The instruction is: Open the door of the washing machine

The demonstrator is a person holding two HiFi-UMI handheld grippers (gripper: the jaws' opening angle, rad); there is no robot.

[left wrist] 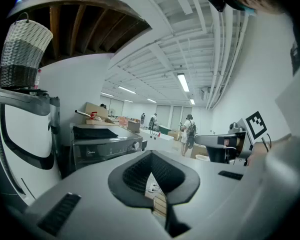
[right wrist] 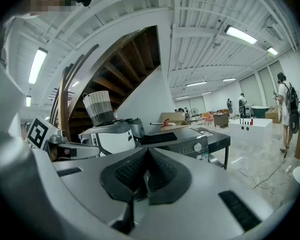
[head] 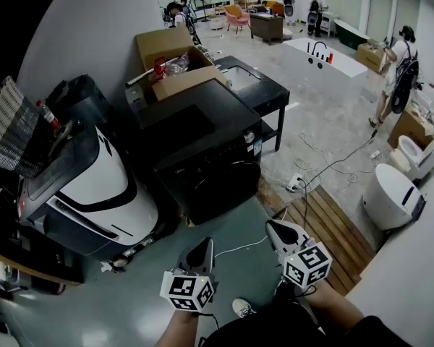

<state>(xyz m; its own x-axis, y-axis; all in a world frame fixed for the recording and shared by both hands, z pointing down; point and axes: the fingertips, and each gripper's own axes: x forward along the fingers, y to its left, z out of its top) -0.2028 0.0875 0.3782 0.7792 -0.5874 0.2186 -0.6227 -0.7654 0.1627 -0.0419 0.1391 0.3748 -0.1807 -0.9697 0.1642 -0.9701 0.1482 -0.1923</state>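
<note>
The black washing machine [head: 202,150] stands in the middle of the head view, and its round front door [head: 235,186] is closed. Both grippers hover low in front of it, well short of the door. My left gripper [head: 204,244] is shut with nothing between its jaws. My right gripper [head: 273,225] is also shut and empty, slightly nearer the machine. The left gripper view shows the machine [left wrist: 107,146] ahead to the left beyond the closed tips [left wrist: 151,160]. In the right gripper view the machine [right wrist: 187,143] lies ahead beyond the closed tips [right wrist: 147,155].
A white tilted appliance [head: 94,183] stands left of the washer, with a wicker basket [head: 7,129] on it. A cardboard box [head: 175,60] sits behind, next to a black table [head: 264,92]. Wooden slats [head: 329,226], floor cables [head: 325,168] and a white toilet [head: 394,194] lie right.
</note>
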